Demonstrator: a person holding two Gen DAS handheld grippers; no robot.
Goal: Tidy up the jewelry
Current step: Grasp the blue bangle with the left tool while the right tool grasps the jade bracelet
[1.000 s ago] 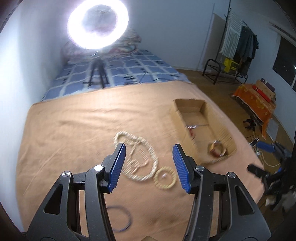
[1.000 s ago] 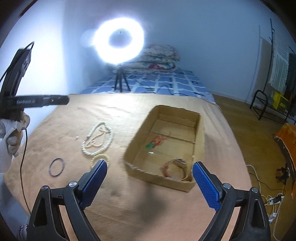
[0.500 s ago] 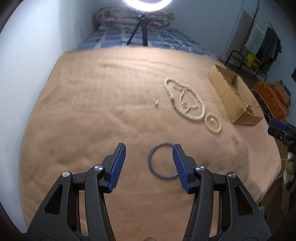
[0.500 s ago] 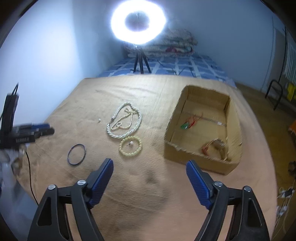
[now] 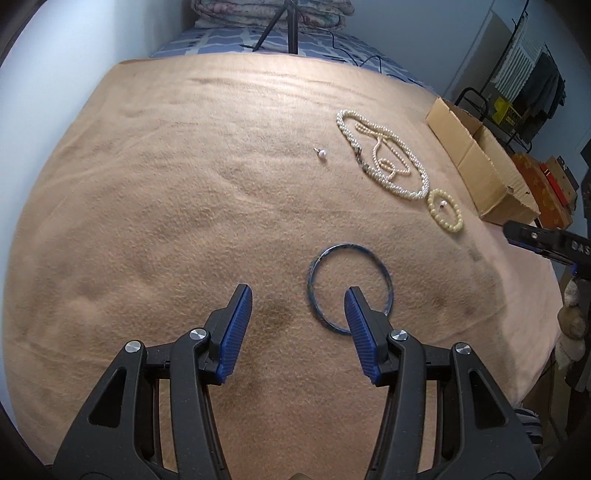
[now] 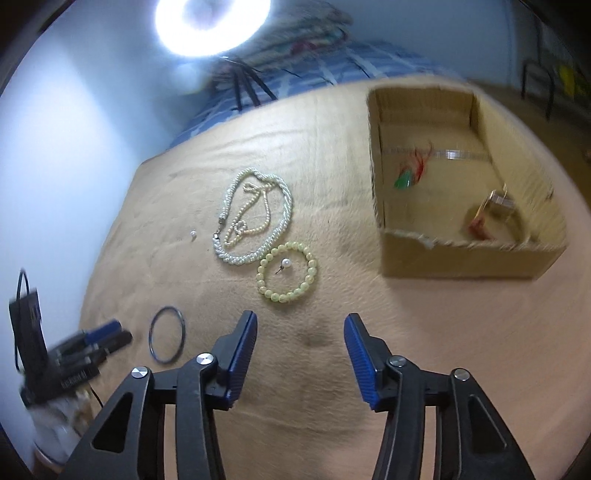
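A dark blue bangle [image 5: 349, 284] lies flat on the tan blanket; it also shows in the right wrist view [image 6: 166, 339]. My left gripper [image 5: 298, 299] is open and empty just above the blanket, its right finger overlapping the bangle's near rim. A pearl necklace [image 5: 384, 158] [image 6: 255, 218] and a pale yellow bead bracelet [image 5: 445, 209] [image 6: 287, 272] lie further right, with a pearl earring [image 6: 285, 263] inside the bracelet. Another pearl earring [image 5: 321, 153] lies alone. My right gripper [image 6: 300, 325] is open and empty, just short of the bracelet. The cardboard box [image 6: 458, 254] holds several pieces.
The box also shows at the right in the left wrist view [image 5: 480, 173]. The blanket's [image 5: 147, 184] edge drops off at the right. A ring light on a tripod [image 6: 210, 26] stands behind the blanket. Clothes rack and clutter at the far right.
My left gripper has swung left and down from the necklace to the blue bangle. My right gripper has moved down and forward towards the bead bracelet. Both stayed open.
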